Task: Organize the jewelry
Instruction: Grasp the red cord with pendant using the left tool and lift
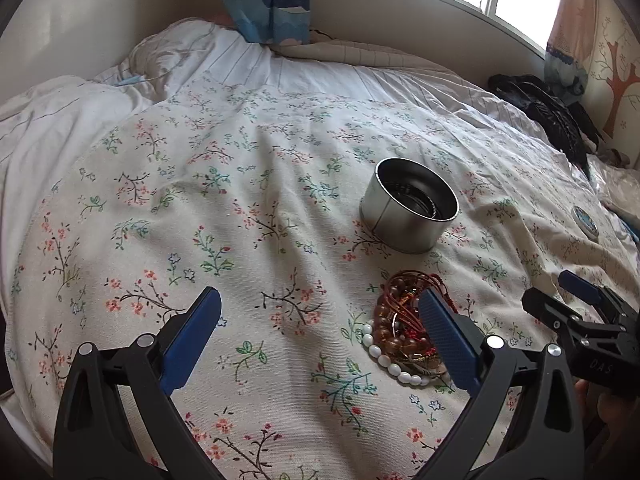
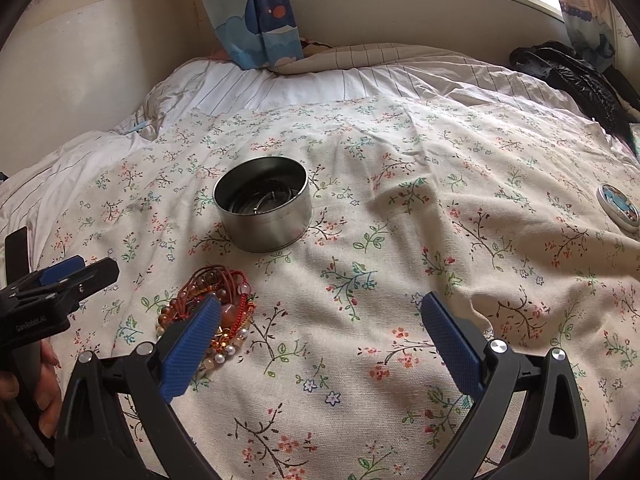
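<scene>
- Your left gripper [image 1: 320, 320] has its blue-padded fingers [image 1: 192, 340] spread wide apart, holding nothing, above the floral bedspread [image 1: 240, 200].
- Its right-side finger sits in front of the tangled heap of amber, red and white bead bracelets [image 1: 394, 328]; whether it touches the heap is unclear.
- Your right gripper [image 2: 320, 320] is also spread wide and empty, its left-side finger [image 2: 192, 344] overlapping the same heap [image 2: 224, 292].
- Just beyond the heap stands the round, open silver metal tin [image 1: 408, 212], with dark, hard-to-identify items inside.
- Well to the right lies a small round disc with a blue picture [image 2: 618, 208].
- A black jacket [image 2: 580, 76] lies by the far window wall.
</scene>
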`<state>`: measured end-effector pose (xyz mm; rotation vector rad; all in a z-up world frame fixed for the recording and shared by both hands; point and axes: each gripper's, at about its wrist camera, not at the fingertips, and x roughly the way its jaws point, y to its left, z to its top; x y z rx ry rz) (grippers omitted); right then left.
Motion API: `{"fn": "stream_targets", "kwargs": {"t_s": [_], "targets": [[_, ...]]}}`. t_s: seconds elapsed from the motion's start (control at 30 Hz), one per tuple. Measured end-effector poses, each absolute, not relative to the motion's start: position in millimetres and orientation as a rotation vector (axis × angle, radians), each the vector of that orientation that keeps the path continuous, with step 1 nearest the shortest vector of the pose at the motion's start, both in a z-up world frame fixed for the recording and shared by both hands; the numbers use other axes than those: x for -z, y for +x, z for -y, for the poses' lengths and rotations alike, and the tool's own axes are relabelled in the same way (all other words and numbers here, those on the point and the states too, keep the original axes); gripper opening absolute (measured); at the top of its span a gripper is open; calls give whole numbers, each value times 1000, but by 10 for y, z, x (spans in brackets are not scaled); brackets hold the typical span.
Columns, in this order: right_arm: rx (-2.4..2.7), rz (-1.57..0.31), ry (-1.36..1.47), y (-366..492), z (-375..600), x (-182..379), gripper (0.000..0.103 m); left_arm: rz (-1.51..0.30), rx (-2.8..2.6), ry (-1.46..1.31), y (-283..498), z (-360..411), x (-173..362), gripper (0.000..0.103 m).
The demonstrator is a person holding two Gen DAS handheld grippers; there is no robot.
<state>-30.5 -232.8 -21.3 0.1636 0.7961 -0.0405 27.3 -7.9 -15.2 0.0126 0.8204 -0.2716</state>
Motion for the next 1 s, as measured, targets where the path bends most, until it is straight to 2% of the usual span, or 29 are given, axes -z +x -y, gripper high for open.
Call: {"fn": "stream_targets", "kwargs": {"t_s": [0.17, 0.23, 0.37, 0.4, 0.6, 0.83, 0.87, 0.9, 0.97, 1.0], "targets": [[53, -791, 204, -313, 2419, 200, 96, -811, 391, 135, 170, 390, 159, 95], [52, -784, 220, -324, 2445, 187, 96, -815, 418, 180, 137, 494, 184, 91], [44, -772, 240, -330, 2479, 161, 96, -851, 454, 228, 156, 655, 277, 66], [40, -770, 245, -332, 2486, 158, 96, -854, 453, 243, 165, 693, 297, 64], [22, -755, 264, -349, 2499, 125, 96, -862, 423, 283, 279, 808, 386, 64], [3, -747, 276, -341, 2503, 105, 96, -936, 404, 171, 625, 755, 502, 62], [1, -747, 276, -336, 2500, 104, 96, -950, 406, 169, 643, 754, 525, 46], [-1, -747, 275, -331, 2499, 105, 96, -968, 402, 176, 657, 759, 560, 23], [-3, -750, 274, -322, 2496, 106, 96, -976, 411, 192, 638, 765, 580, 5], [-4, -751, 274, -323, 2494, 108, 96, -963, 417, 201, 613, 768, 556, 2]]}}
